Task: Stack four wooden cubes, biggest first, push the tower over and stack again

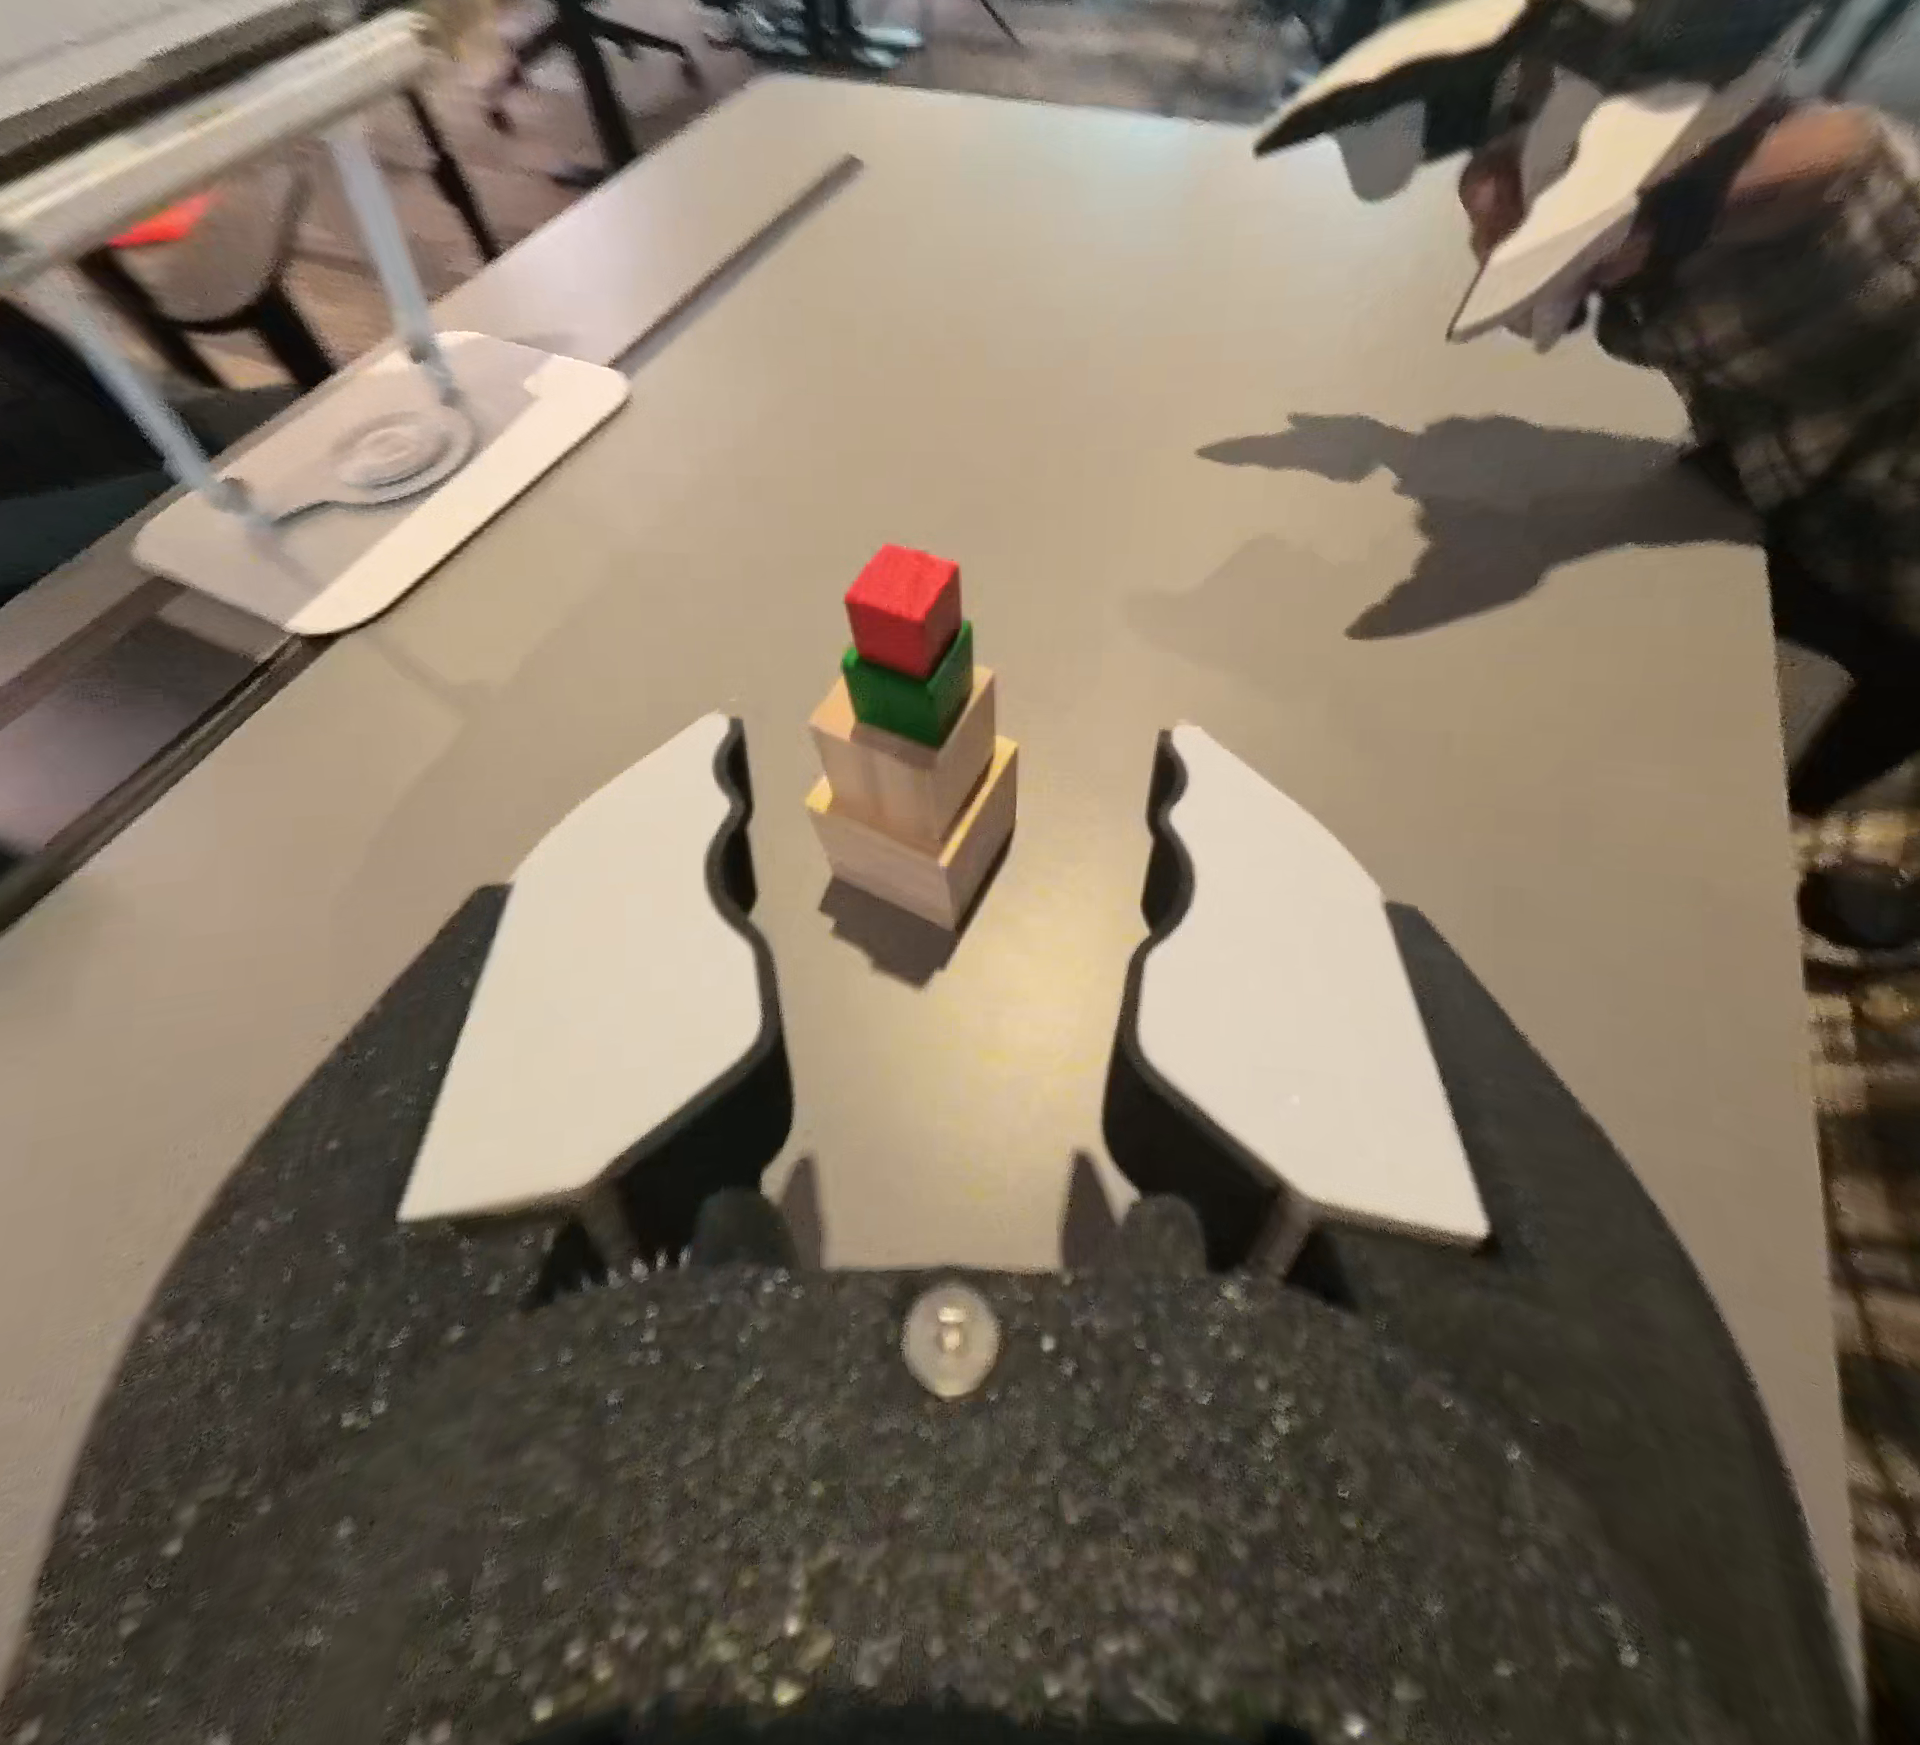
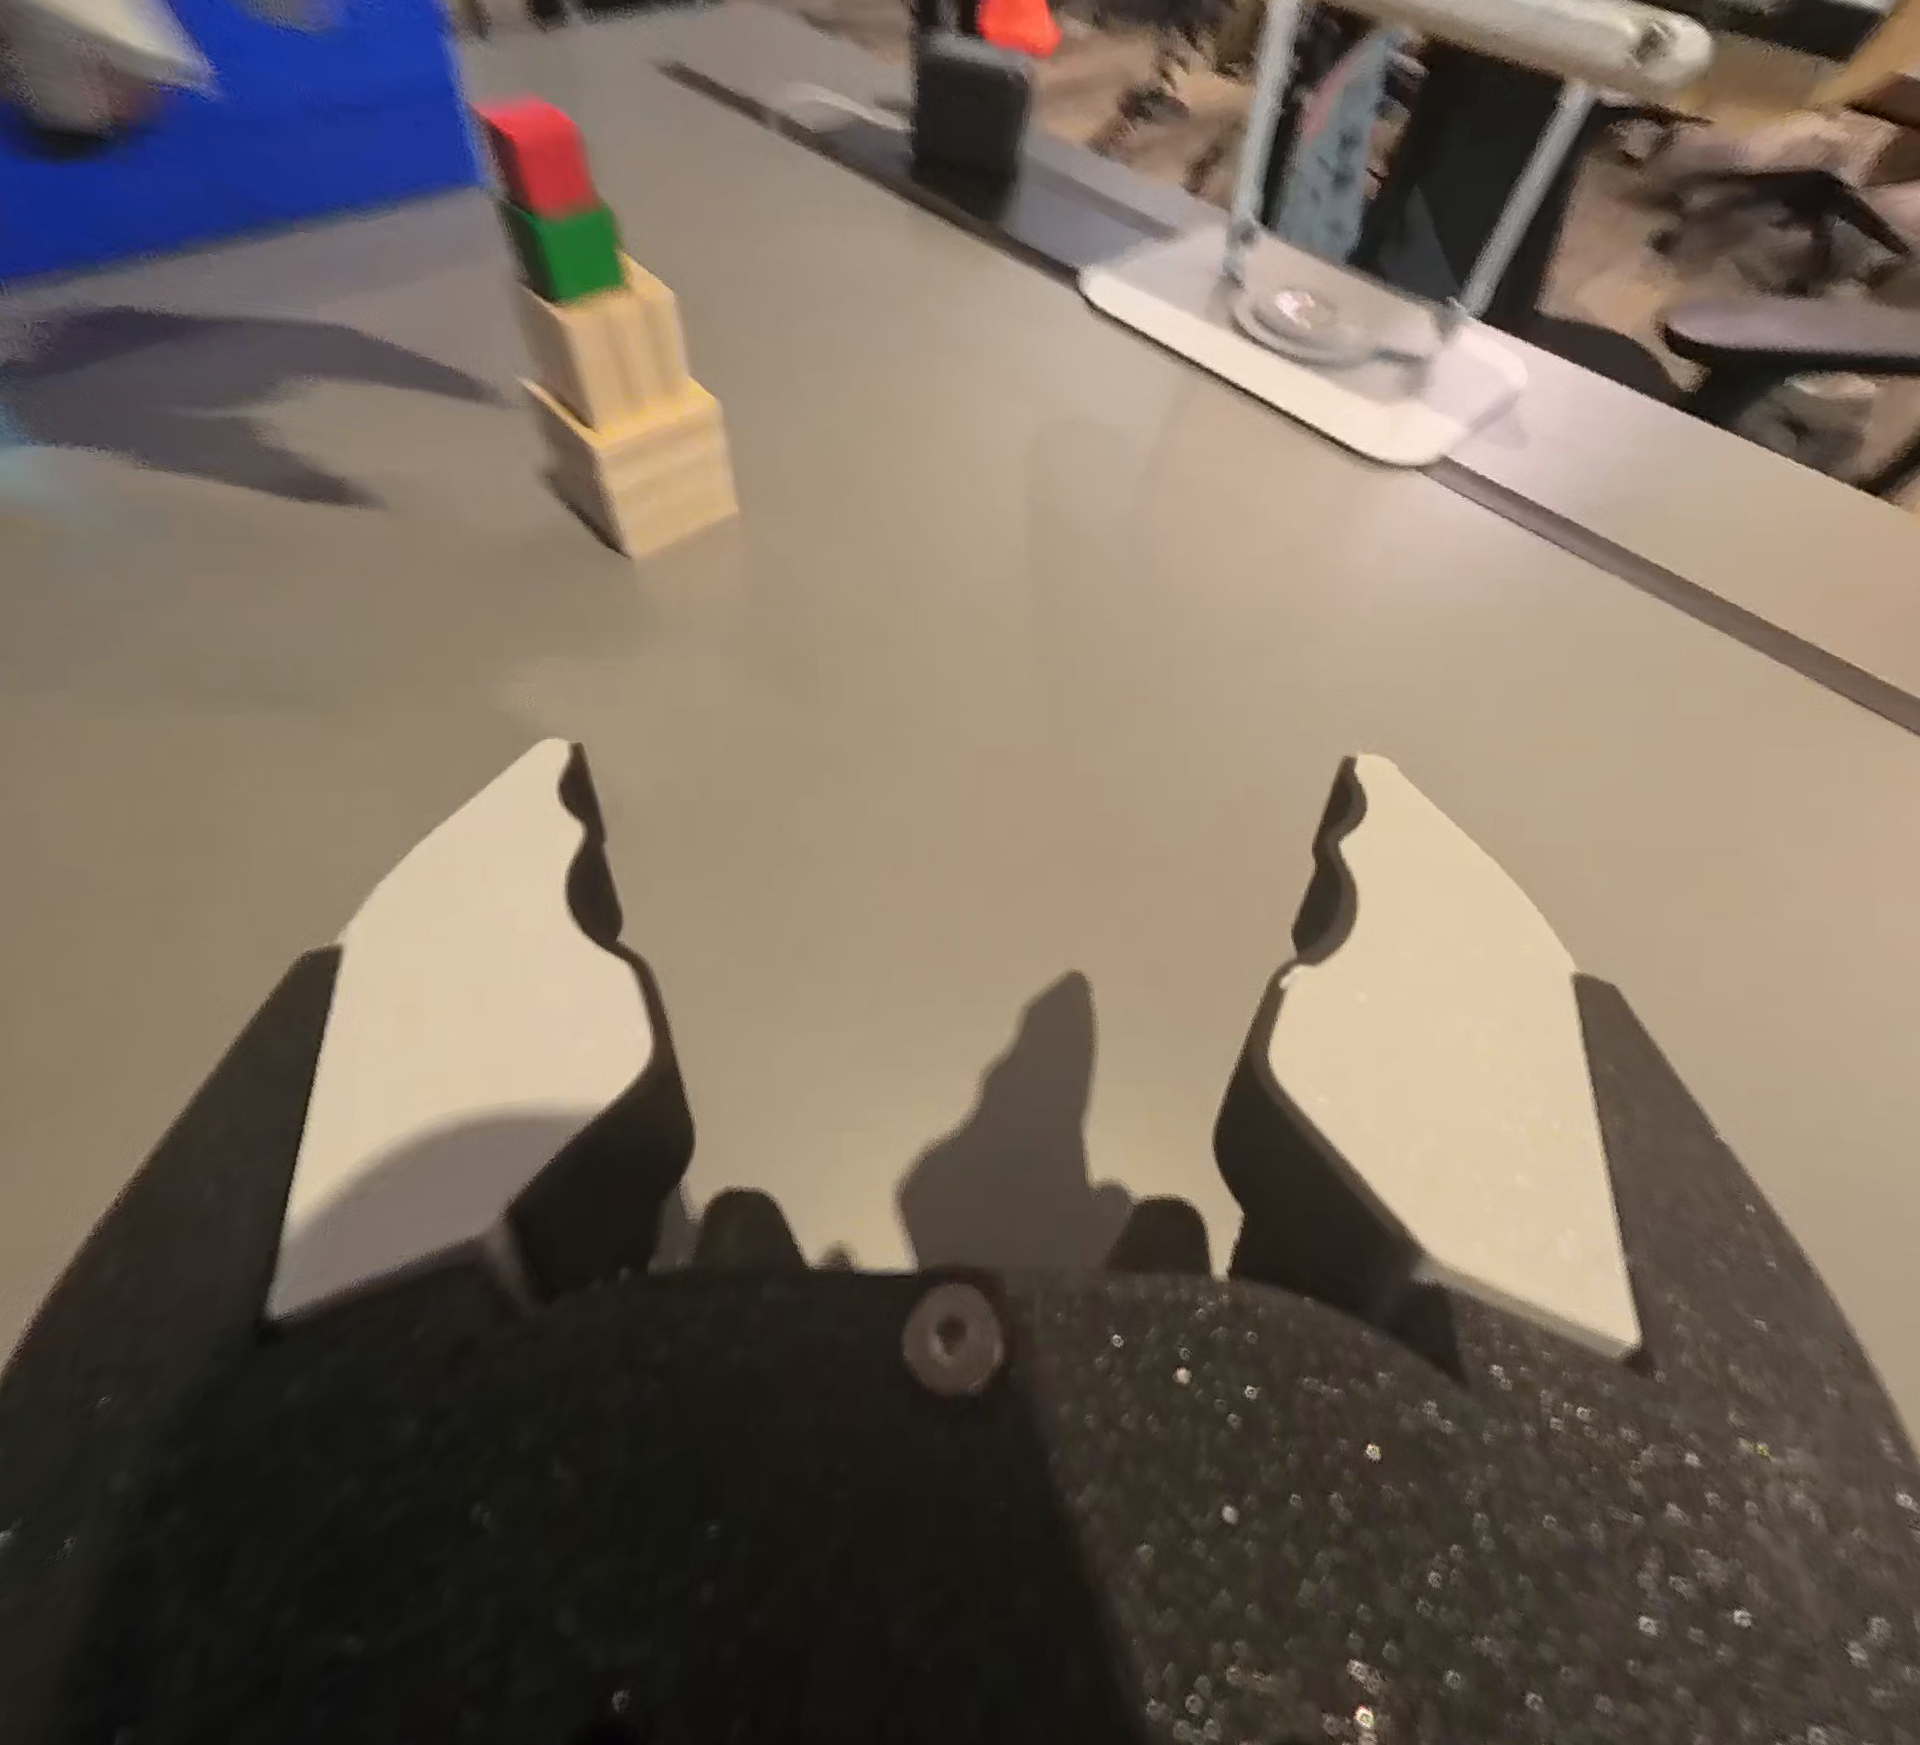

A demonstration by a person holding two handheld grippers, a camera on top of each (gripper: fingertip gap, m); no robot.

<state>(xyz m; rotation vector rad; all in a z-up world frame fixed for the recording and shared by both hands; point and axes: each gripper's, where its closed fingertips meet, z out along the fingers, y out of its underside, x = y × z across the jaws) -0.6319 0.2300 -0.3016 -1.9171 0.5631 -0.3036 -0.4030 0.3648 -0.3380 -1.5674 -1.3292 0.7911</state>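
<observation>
Four cubes stand stacked on the grey counter [image 1: 1351,552], red cube [image 1: 902,606] on top, just ahead of the left gripper [image 1: 948,739] fingers, spread wide and empty, while the right gripper [image 2: 961,750], equally agape, holds nothing, tower [image 2: 613,345] well ahead-left.

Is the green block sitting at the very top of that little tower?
No, the red cube tops the tower, with the green cube directly beneath it.
</observation>
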